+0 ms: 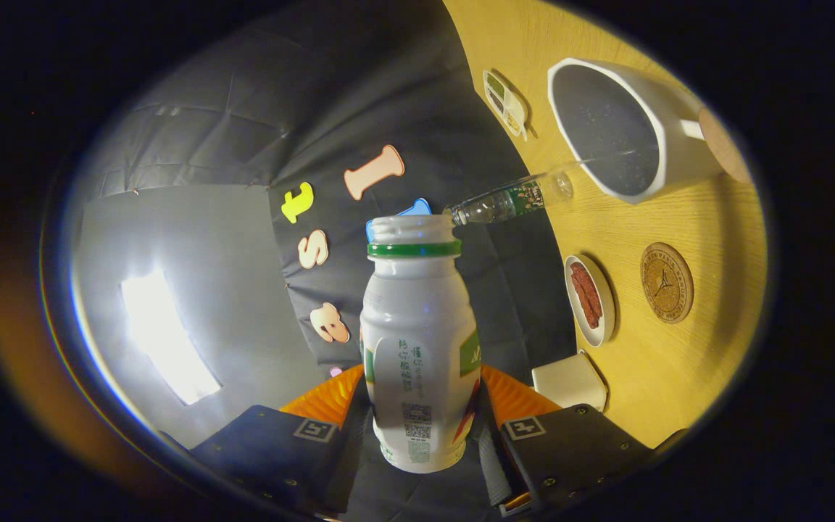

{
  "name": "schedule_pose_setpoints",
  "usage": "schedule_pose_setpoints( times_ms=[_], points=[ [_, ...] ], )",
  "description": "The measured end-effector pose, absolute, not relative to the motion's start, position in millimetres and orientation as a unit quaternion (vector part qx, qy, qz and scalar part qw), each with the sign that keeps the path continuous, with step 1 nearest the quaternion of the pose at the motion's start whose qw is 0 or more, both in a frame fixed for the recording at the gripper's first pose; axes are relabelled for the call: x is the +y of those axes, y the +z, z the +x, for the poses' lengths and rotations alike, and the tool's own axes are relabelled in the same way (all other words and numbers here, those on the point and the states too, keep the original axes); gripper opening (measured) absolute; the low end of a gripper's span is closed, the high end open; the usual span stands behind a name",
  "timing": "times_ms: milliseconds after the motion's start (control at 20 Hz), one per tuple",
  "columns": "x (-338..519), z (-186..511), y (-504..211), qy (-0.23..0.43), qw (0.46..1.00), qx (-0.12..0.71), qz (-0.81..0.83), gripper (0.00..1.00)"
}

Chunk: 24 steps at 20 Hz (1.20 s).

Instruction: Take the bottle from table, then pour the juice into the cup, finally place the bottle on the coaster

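My gripper (417, 395) is shut on a white plastic bottle (417, 341) with a green ring under its open neck; both fingers press on its lower body. The whole view is rolled, so the wooden table (686, 362) stands on its side to the right of the bottle. A white cup (609, 130) with a dark inside lies beyond the bottle's mouth, up and to the right. The round cork coaster (667, 282) lies on the table to the right of the bottle, past a small dish.
A clear plastic bottle (512, 203) lies between my bottle's mouth and the cup. A small white dish with red food (588, 299), a white block (570, 380) and a divided tray (506, 104) also sit on the table. Another cork disc (723, 145) lies behind the cup.
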State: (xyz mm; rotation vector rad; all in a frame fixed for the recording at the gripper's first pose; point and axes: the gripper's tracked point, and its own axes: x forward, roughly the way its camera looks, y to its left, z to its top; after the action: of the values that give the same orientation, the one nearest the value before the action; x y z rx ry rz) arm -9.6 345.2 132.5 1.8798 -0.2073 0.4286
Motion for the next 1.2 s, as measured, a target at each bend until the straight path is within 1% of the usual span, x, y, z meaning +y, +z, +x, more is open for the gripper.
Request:
schedule_pose_setpoints(
  times_ms=[650,1200],
  points=[
    [337.4,-12.5,135.8,0.176,0.538,-0.092,0.819,0.69],
    [323.4,-10.7,139.5,0.167,0.499,-0.106,0.844,0.69]
  ],
)
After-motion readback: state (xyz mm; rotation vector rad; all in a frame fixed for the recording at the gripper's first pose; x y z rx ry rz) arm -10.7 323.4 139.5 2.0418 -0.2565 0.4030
